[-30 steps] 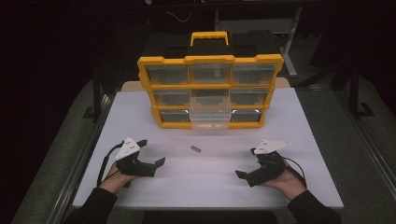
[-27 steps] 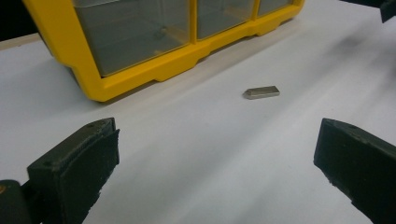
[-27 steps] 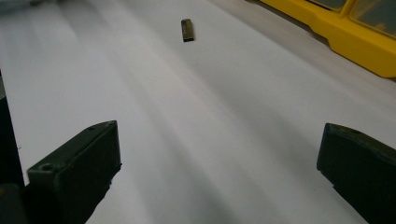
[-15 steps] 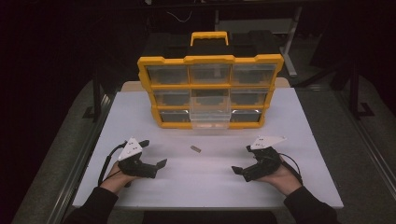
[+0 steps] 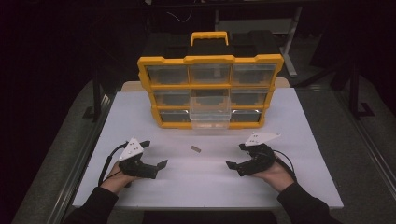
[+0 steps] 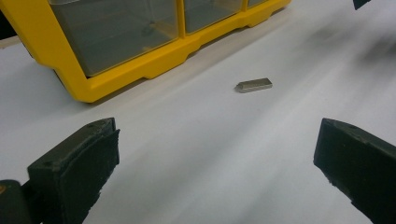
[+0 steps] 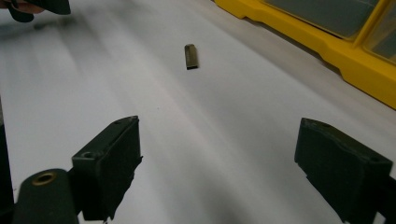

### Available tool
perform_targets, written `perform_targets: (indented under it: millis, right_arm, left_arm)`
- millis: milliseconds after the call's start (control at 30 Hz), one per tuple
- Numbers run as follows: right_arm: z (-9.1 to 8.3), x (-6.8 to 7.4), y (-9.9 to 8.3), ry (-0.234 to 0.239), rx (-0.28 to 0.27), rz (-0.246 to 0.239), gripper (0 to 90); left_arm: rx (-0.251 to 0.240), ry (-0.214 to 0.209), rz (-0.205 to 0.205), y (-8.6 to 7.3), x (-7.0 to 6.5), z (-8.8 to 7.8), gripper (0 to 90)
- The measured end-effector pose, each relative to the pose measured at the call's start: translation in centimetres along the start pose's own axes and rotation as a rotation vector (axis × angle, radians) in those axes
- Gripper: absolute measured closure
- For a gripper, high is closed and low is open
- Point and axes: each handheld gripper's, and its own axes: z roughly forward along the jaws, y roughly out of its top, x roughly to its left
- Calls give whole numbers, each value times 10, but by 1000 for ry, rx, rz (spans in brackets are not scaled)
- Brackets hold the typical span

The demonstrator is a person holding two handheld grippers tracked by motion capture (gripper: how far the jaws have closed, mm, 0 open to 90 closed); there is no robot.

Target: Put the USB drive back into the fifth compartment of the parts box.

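A small grey metal bar (image 5: 195, 149) lies on the white table between my two grippers; it also appears ahead of the jaws as the bar (image 6: 254, 85) and the bar (image 7: 190, 56). My left gripper (image 5: 154, 154) rests low at the front left, open, with nothing between its jaws (image 6: 217, 140). My right gripper (image 5: 236, 155) sits at the front right, pointing left toward the bar. It is open and empty (image 7: 222, 135), though its jaws have just been closing a little. Behind the bar stands a yellow organizer (image 5: 210, 91) with clear drawers.
The organizer's bottom middle drawer (image 5: 210, 120) is pulled out slightly toward me. A black handle with a yellow grip (image 5: 209, 37) tops the organizer. The white table top (image 5: 299, 121) has bare surface on both sides; its front edge runs just behind my wrists.
My right gripper has shifted slightly left and forward toward the bar. The left gripper, the bar and the organizer have stayed put.
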Motion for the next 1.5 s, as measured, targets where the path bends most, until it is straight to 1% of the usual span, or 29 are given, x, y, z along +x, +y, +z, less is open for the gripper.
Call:
perform_targets:
  millis: [367, 567, 1067, 1500]
  right_arm:
    - [6, 4, 10, 7, 0, -11, 234]
    - [12, 7, 15, 17, 5, -24, 274]
    - [24, 13, 25, 32, 10, -35, 389]
    - [37, 19, 33, 25, 10, -63, 458]
  left_arm:
    - [2, -4, -2, 0, -1, 0, 0]
    - [2, -6, -3, 0, -1, 0, 0]
    - [5, -10, 1, 1, -2, 1, 0]
    - [2, -15, 0, 1, -3, 1, 0]
